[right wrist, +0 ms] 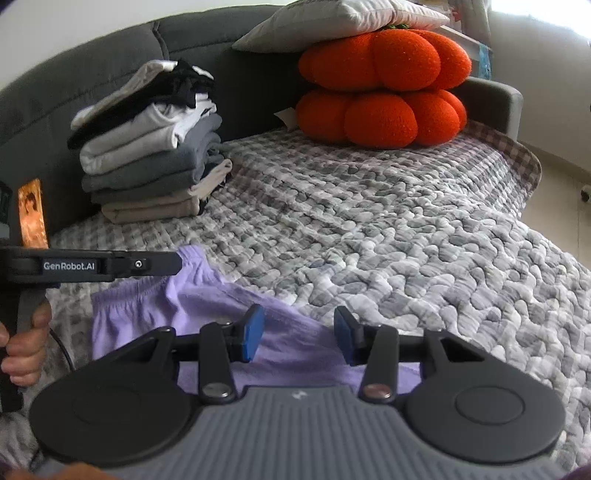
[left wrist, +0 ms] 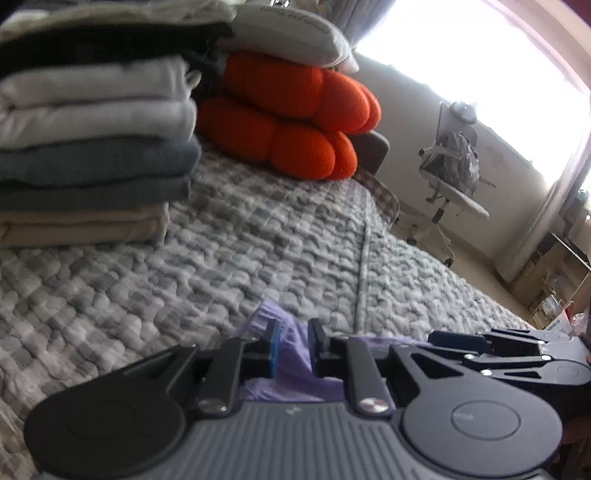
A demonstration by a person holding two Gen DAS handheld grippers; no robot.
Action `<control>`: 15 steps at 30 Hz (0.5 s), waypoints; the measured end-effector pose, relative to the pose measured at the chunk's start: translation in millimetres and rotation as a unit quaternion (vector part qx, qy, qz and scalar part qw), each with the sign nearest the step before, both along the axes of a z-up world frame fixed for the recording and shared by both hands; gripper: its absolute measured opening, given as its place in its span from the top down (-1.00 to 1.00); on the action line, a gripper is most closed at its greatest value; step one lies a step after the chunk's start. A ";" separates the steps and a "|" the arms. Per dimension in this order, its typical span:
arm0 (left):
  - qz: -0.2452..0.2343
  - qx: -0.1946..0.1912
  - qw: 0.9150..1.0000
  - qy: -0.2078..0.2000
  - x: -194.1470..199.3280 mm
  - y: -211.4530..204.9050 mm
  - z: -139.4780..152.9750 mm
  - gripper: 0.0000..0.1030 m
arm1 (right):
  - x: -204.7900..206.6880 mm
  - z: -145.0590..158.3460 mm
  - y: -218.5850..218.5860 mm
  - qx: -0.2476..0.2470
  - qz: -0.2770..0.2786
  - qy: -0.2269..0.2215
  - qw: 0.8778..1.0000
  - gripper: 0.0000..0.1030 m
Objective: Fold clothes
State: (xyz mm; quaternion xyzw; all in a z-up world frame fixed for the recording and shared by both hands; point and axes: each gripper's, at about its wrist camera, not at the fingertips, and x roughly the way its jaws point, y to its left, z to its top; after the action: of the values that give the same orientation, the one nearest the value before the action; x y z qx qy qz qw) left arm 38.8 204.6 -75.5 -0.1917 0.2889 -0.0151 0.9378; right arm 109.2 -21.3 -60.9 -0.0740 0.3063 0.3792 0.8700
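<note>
A lilac garment [right wrist: 207,299] with an elastic waistband lies on the grey checked quilt [right wrist: 406,240]. My left gripper [left wrist: 294,341] is shut on a fold of the lilac garment [left wrist: 288,387], which stands up between its pads. In the right wrist view the left gripper [right wrist: 179,263] comes in from the left, its tip at the raised waistband, with a hand [right wrist: 26,343] on its grip. My right gripper [right wrist: 298,338] is open, its blue pads apart above the flat lilac cloth. The right gripper [left wrist: 434,338] shows side-on in the left wrist view, low on the right.
A stack of folded clothes [right wrist: 147,158] stands at the back left against the grey sofa back [right wrist: 74,66]. Two orange pumpkin cushions [right wrist: 384,88] with a pale pillow [right wrist: 340,18] on top sit at the back. An office chair [left wrist: 450,184] stands past the bed's edge.
</note>
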 end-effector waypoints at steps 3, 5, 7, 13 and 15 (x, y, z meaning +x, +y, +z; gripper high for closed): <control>0.002 -0.007 1.000 0.005 0.5 4.9 -5.9 0.72 | -3.1 -3.3 3.5 -0.010 0.002 -0.018 1.000 0.70; 0.003 -0.008 1.000 0.004 0.3 6.0 -7.3 0.72 | -5.0 -2.9 5.5 -0.012 0.008 -0.025 1.000 0.88; 0.004 -0.004 1.000 0.003 0.2 5.6 -8.0 0.73 | -6.8 -1.4 8.0 -0.019 0.006 -0.034 0.999 0.95; 0.015 -0.004 1.000 0.010 2.8 10.5 -16.3 0.81 | 1.1 -10.3 12.9 -0.037 -0.037 -0.042 0.998 0.98; 0.019 -0.008 1.000 0.010 2.2 12.2 -16.4 0.84 | 0.2 -9.6 16.0 -0.043 -0.040 -0.046 0.997 0.97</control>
State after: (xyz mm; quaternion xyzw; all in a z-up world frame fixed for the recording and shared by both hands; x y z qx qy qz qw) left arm 41.0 216.8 -91.9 -0.2044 0.2944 0.0021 0.9336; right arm 109.4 -5.3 -70.5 -0.1166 0.2847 0.3262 0.8939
